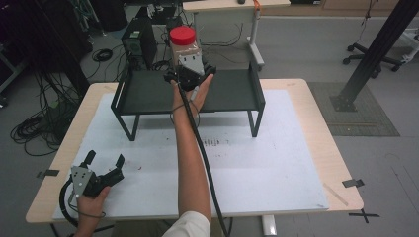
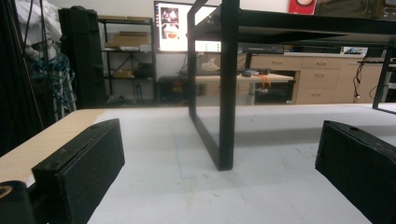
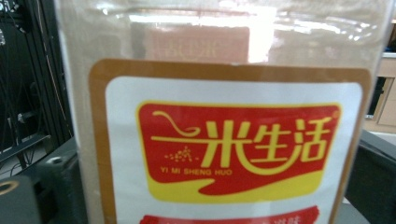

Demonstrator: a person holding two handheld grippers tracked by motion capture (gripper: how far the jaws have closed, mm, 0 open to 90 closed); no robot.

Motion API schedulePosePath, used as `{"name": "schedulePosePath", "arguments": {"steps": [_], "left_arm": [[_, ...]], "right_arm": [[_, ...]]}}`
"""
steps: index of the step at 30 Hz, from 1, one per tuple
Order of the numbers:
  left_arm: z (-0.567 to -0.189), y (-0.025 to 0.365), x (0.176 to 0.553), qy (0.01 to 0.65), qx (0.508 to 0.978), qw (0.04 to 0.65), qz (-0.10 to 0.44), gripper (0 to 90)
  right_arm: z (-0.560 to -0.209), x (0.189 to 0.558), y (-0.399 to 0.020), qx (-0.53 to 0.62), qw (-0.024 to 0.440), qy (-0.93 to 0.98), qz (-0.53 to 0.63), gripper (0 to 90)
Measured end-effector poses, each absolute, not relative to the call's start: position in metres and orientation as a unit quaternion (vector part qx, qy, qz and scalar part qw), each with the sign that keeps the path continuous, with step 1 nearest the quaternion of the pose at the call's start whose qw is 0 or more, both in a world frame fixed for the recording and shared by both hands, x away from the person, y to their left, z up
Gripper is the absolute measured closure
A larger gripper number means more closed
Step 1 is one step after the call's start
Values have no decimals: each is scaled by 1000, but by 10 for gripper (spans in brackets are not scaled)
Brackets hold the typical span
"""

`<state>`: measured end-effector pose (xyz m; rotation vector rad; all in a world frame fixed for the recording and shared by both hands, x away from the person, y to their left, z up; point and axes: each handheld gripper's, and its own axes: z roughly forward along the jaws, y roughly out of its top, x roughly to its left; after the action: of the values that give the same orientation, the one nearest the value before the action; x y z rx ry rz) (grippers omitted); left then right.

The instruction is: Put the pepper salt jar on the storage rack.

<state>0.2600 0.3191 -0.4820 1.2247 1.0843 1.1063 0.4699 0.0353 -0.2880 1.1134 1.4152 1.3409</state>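
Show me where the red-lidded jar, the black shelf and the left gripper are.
jar (image 1: 183, 38): high view, on its red lid.
black shelf (image 1: 232, 91): high view, on its bare deck right of the hand.
left gripper (image 1: 104, 160): high view, between its open jaw tips.

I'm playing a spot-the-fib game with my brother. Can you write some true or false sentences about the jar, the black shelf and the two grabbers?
1. The jar has a red lid. True.
2. The jar lies on its side on the white mat. False: it stands upright at the black shelf.
3. The right gripper is up at the jar. True.
4. The left gripper is holding a spoon. False: its jaws are open with nothing between them.
5. The jar's label is blue and green. False: it is red, yellow and white.
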Motion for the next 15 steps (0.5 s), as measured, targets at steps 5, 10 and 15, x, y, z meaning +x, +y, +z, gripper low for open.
{"name": "schedulePosePath", "arguments": {"steps": [5, 10, 15], "left_arm": [[-482, 319, 260, 459, 518, 550, 467, 16], [-482, 319, 260, 459, 518, 551, 467, 16], [-482, 319, 260, 459, 518, 550, 467, 16]], "right_arm": [[-287, 468, 35, 448, 430, 570, 538, 20], [-286, 466, 35, 448, 425, 573, 539, 18], [-286, 465, 35, 449, 424, 572, 540, 16]]}}
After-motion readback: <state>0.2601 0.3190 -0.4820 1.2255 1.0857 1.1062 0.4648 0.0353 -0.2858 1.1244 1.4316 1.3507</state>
